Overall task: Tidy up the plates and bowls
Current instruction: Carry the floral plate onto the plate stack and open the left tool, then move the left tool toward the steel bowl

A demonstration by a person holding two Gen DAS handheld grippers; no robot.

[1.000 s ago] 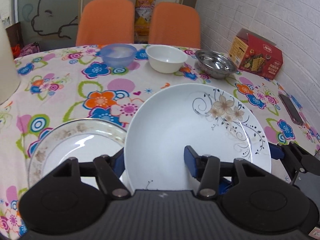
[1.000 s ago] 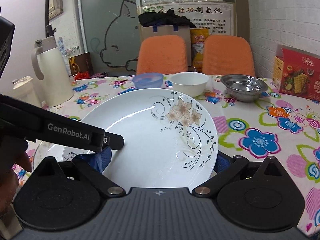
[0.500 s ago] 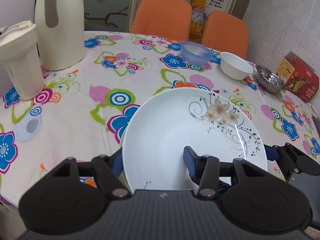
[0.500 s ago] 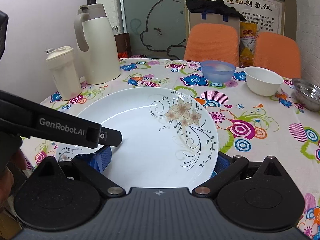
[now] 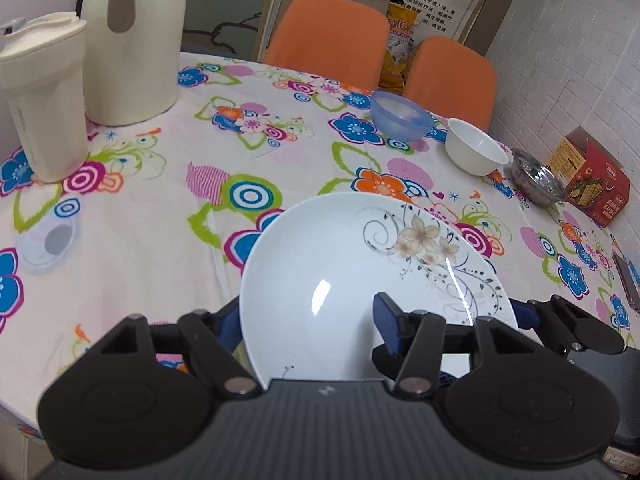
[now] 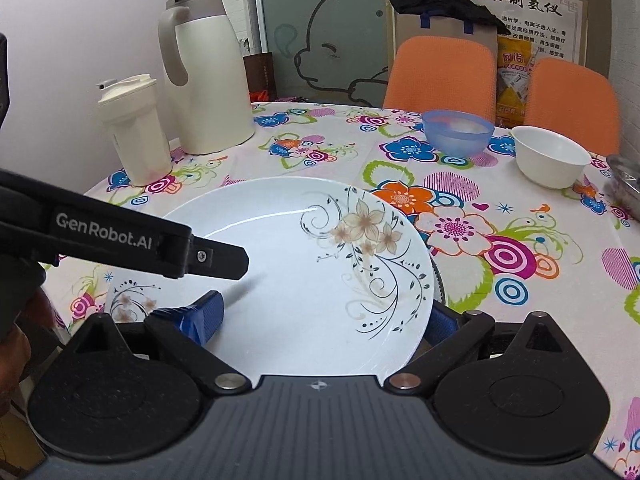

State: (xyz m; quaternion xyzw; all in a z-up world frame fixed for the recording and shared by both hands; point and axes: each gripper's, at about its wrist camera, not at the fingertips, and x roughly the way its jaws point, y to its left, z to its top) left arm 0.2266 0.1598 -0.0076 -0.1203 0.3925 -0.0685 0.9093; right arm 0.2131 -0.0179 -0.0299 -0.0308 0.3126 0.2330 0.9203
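I am mid-carry: the white floral plate (image 5: 360,280) is up off the flowered tablecloth (image 5: 168,184), held between both tools. My left gripper (image 5: 308,324) is clamped on the plate's near-left rim, one blue pad on top of the plate and the other under its edge. My right gripper (image 6: 320,320) grips the near-right rim the same way, one pad above and one beneath.

In the right wrist view a second floral plate (image 6: 132,302) peeks out low at the left, under the carried one. I judge that to be the stacking spot, though I cannot tell how near the two plates are. The next move calls for keeping the plate level, centring it over that lower plate, lowering both tools together and only then easing the pads off.

Going left to right across the table: a cream lidded tumbler (image 5: 44,96) and a tall cream thermos jug (image 5: 132,40), both closed, contents hidden. Then the blue translucent bowl (image 5: 401,116), looking empty, the white bowl (image 5: 476,152), empty, and the steel bowl (image 5: 538,178), whose inside I cannot read. A red cracker box (image 5: 588,182) sits just beside it. All three bowls stand apart, not yet nested.
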